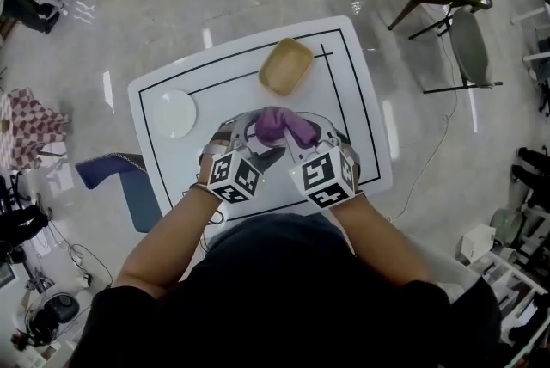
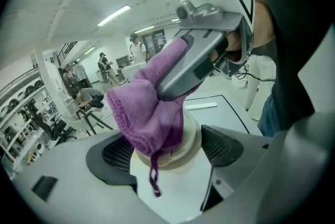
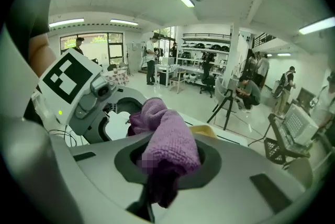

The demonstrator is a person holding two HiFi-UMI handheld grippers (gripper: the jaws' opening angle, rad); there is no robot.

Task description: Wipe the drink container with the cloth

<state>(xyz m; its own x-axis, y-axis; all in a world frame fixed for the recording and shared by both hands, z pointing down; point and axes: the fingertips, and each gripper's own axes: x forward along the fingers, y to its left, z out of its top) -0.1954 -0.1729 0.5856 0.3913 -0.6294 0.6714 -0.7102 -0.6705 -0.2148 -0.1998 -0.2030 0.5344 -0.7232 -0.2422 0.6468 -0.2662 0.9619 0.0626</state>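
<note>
Head view, table (image 1: 357, 100): white with black lines drawn on it. A white plate (image 1: 174, 113) lies at its left and a tan basket (image 1: 286, 66) sits toward its far edge.
Head view, grippers: the left gripper (image 1: 241, 137) and right gripper (image 1: 318, 137) come together side by side over the near part of the table, with a purple cloth (image 1: 284, 125) bunched between their tips.
Head view, drink container: hidden under the cloth.
Left gripper view, jaws: clamped on either side of the drink container (image 2: 191, 139), a pale round body seen end-on.
Left gripper view, cloth (image 2: 149, 108): draped over the container's top, with a loose thread hanging down its front. The right gripper presses on it from above.
Right gripper view, jaws: pinched tight on a fold of the cloth (image 3: 167, 147), which rises ahead of them toward the left gripper.
Right gripper view, basket (image 3: 205, 131): a yellow edge shows just behind the cloth.
</note>
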